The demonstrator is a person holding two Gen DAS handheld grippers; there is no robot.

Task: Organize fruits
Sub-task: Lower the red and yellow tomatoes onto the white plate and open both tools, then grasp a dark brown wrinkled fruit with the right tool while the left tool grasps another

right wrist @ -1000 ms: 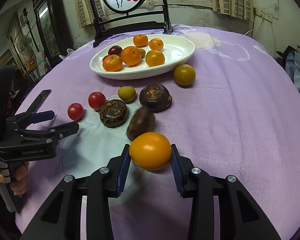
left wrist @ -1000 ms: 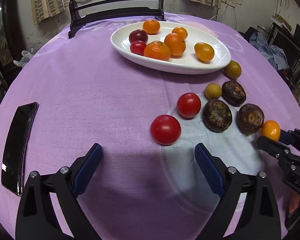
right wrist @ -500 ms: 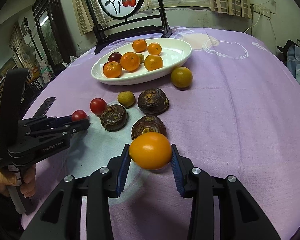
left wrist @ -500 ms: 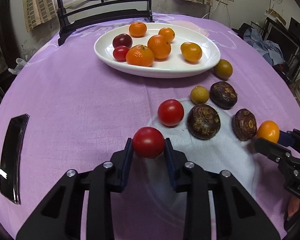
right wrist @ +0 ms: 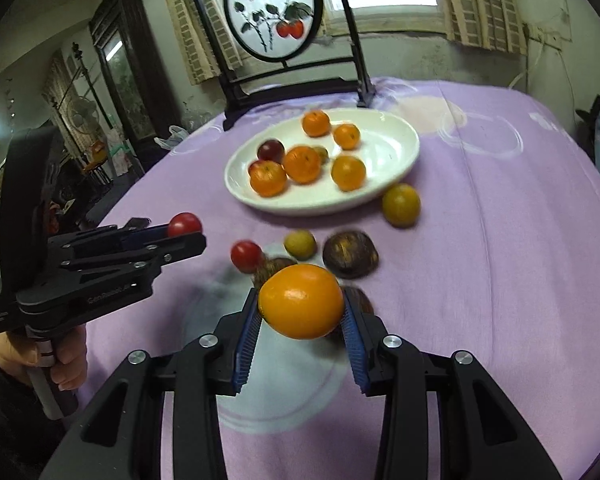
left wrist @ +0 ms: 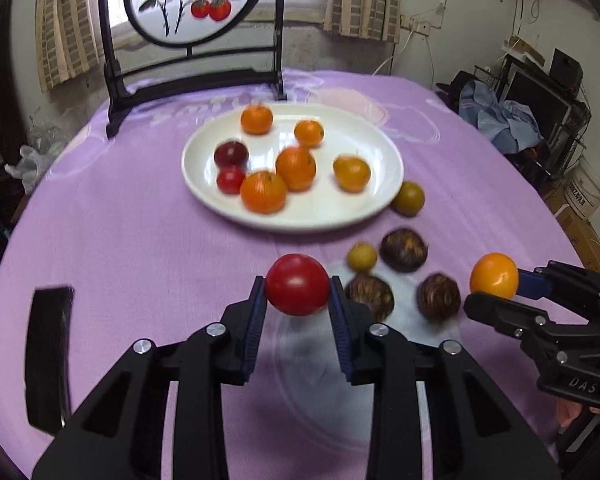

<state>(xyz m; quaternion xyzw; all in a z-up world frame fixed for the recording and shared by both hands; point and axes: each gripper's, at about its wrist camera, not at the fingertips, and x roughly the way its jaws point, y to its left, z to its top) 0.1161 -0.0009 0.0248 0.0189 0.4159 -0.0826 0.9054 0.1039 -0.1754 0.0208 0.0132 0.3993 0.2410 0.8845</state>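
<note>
Tomato clamped in left gripper jaws; orange clamped in right gripper jaws, both above counter.

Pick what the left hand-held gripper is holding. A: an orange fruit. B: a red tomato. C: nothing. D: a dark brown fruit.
B: the left hand-held gripper is shut on a red tomato, its blue pads pressing both sides and lifting it clear of the purple cloth.
</note>
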